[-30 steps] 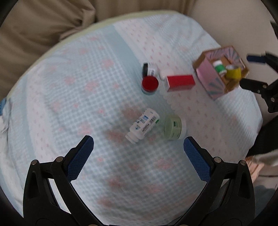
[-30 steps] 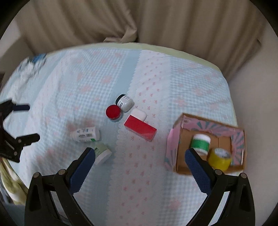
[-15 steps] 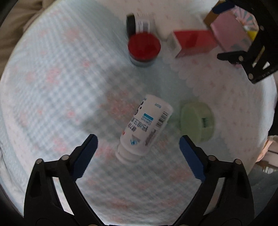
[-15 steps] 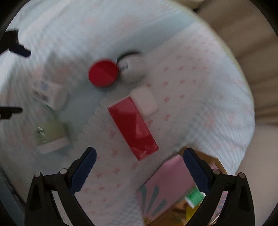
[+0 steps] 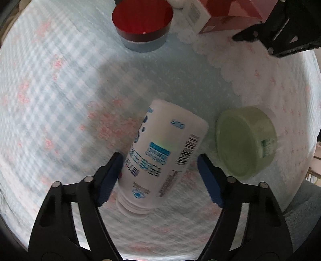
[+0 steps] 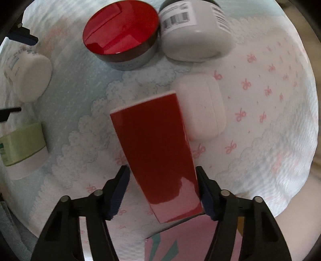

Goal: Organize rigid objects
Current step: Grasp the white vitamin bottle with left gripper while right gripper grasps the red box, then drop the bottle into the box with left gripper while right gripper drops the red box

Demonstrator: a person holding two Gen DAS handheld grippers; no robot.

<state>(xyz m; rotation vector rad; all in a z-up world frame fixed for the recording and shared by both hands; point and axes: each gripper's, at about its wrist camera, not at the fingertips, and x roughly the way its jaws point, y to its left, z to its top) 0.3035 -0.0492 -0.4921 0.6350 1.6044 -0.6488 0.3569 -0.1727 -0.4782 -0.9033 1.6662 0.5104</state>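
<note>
A white labelled bottle (image 5: 160, 152) lies on its side on the checked cloth. My left gripper (image 5: 159, 158) points down over it, jaws closing with the bottle between them; the left pad is at its side and a gap shows at the right pad. A red box (image 6: 156, 152) lies flat beside a small white case (image 6: 202, 108). My right gripper (image 6: 162, 169) straddles the box's near end, jaws closing; the right pad is at its edge and the left pad stands slightly off. The red box (image 5: 230, 14) also shows in the left wrist view.
A red-lidded jar (image 6: 120, 30) and a white jar with a black lid (image 6: 192, 30) sit beyond the box. A pale green jar (image 5: 244, 140) rests right of the bottle. The pink patterned box (image 6: 180, 241) is just under the right gripper. The cloth's edge (image 6: 270, 204) is near.
Both grippers have dropped close to the cloth. Their wide jaws have narrowed, the left around the white bottle and the right around the red box, which now fill the views.
</note>
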